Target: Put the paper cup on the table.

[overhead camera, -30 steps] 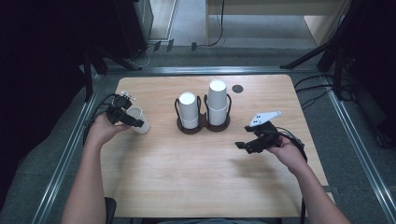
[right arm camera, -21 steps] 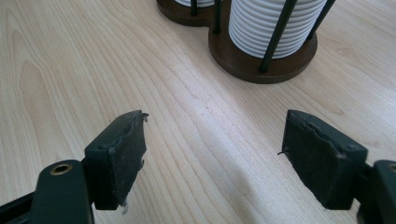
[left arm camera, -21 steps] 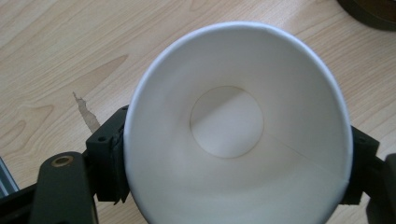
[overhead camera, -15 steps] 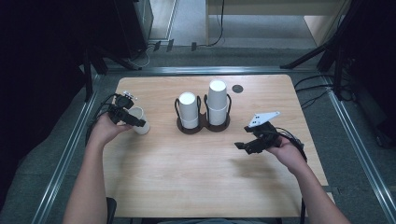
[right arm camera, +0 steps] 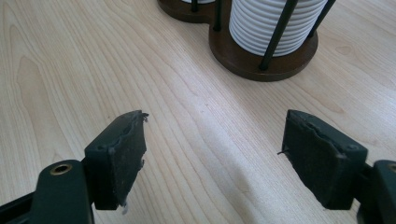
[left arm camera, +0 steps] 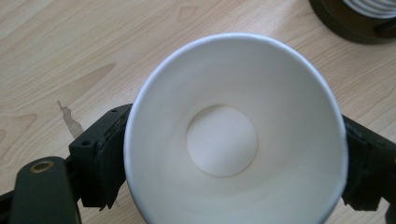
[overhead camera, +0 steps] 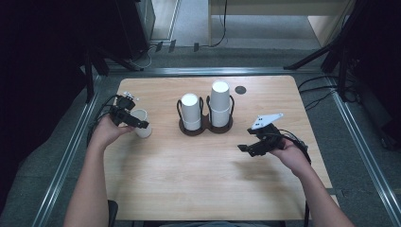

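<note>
My left gripper has its fingers clamped on either side of a white paper cup, mouth up, at the left side of the wooden worktop. My right gripper hangs over bare wood at the right, fingers spread apart and empty, near the dark two-post holder with its stacked white cups.
</note>
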